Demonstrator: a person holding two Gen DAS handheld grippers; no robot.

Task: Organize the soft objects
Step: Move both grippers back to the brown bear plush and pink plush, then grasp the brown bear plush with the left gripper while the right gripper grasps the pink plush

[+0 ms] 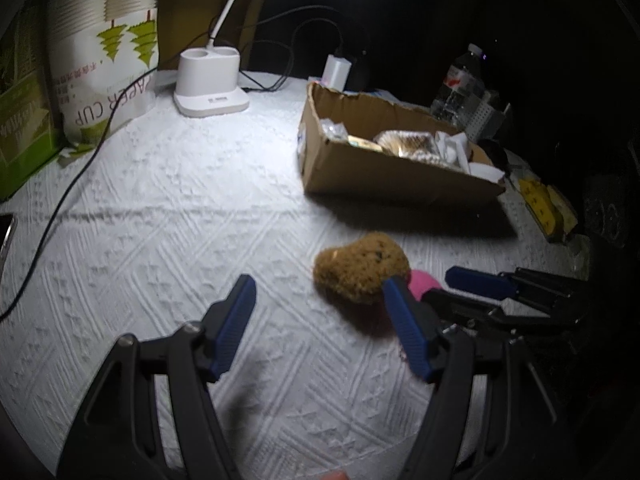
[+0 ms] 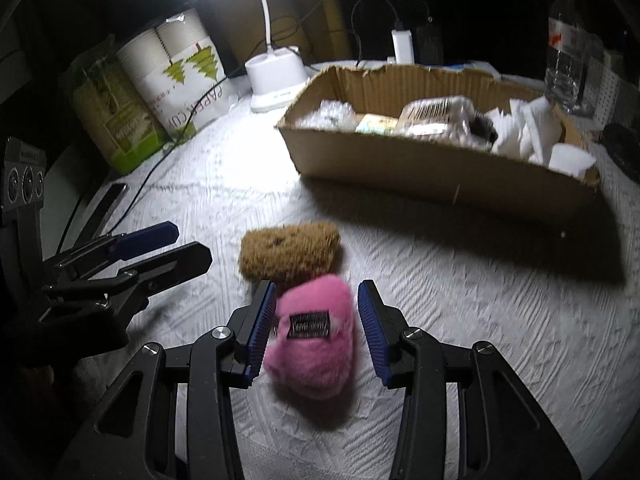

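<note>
A pink fluffy soft toy (image 2: 316, 328) with a dark label lies on the white textured cloth between the open fingers of my right gripper (image 2: 317, 332); the left pad touches or nearly touches it, the right pad stands a little apart. A brown fuzzy soft toy (image 2: 288, 252) lies just beyond it, touching it. In the left wrist view the brown toy (image 1: 360, 266) sits ahead right, with the pink toy (image 1: 424, 282) partly hidden behind my left gripper's right finger. My left gripper (image 1: 320, 320) is open and empty, left of both toys. The right gripper (image 1: 460, 286) also shows there.
An open cardboard box (image 2: 420, 168) with packets and white paper stands behind the toys. A white desk lamp base (image 2: 276, 76), paper cup sleeves (image 2: 180, 76), a green box (image 1: 20, 120), a cable (image 1: 60, 200), a water bottle (image 2: 564, 40) and a yellow pack (image 1: 544, 204) ring the table.
</note>
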